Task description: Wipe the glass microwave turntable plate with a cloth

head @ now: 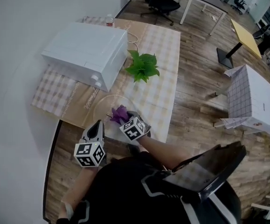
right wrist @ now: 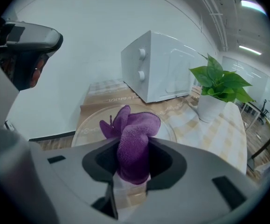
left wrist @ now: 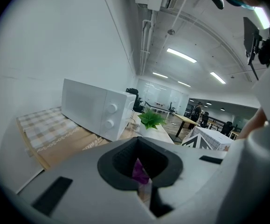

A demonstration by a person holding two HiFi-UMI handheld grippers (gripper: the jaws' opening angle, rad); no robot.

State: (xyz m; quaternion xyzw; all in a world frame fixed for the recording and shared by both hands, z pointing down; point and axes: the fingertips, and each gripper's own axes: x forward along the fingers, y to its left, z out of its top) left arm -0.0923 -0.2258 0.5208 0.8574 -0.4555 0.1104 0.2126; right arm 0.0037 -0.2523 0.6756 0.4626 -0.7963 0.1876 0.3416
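The right gripper (right wrist: 133, 180) has its 2 jaws clamped on a bunched purple cloth (right wrist: 135, 143), held over the near part of the glass turntable plate (right wrist: 91, 128). That plate lies flat on the checked table (head: 159, 50) in front of the white microwave (head: 86, 48). The left gripper (left wrist: 142, 183) sits at the plate's near-left edge with its jaws drawn almost together, leaving a narrow slit; whether they pinch the rim cannot be told.
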